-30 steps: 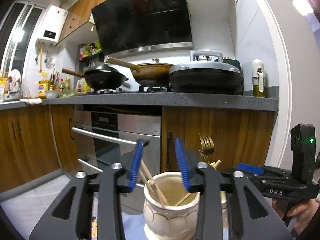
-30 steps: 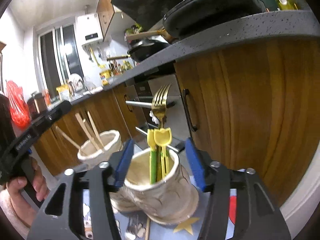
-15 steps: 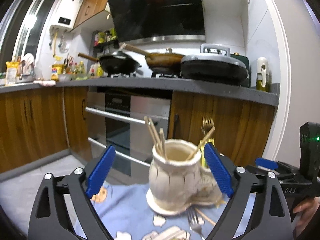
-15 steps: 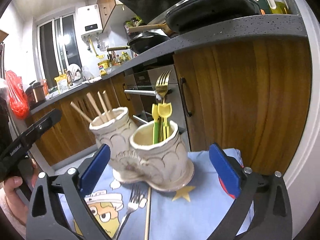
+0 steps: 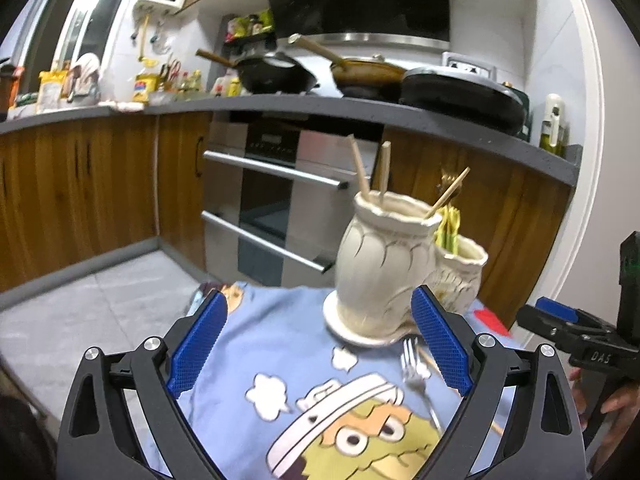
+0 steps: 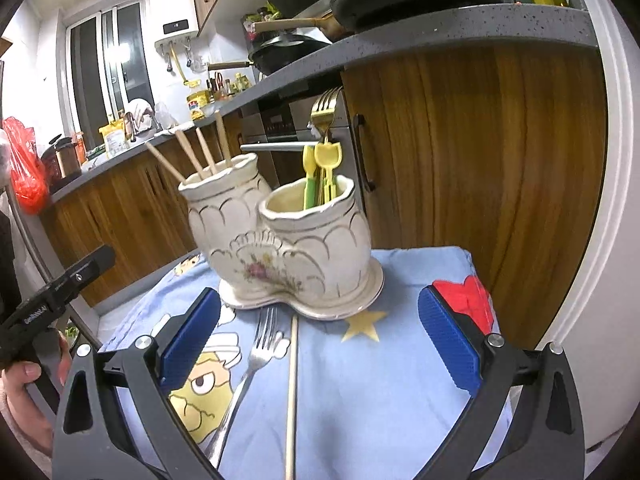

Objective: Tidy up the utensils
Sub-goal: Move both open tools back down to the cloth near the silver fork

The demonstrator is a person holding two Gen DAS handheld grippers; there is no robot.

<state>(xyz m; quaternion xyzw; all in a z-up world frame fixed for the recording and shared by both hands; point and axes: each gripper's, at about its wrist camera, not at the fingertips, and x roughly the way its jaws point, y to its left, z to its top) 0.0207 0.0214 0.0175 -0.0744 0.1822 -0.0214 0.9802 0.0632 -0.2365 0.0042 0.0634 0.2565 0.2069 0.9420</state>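
Now that both grippers have backed away from the two-cup holder [image 6: 288,240] and spread wide, I hold nothing in the left gripper [image 5: 316,344] or the right gripper [image 6: 318,340]. Ahead of the right one, from left to right, lie a silver fork [image 6: 256,356] and a lone chopstick [image 6: 293,392], just short of the holder. I judge those two come next.

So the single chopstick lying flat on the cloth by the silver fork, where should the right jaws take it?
Grip the chopstick around mid-length, coming straight down from above with the right gripper, jaws closing across its width. It lies flat and thin on the cloth, so no side entry fits. The fork sits close on its left, so stay clear of that side.
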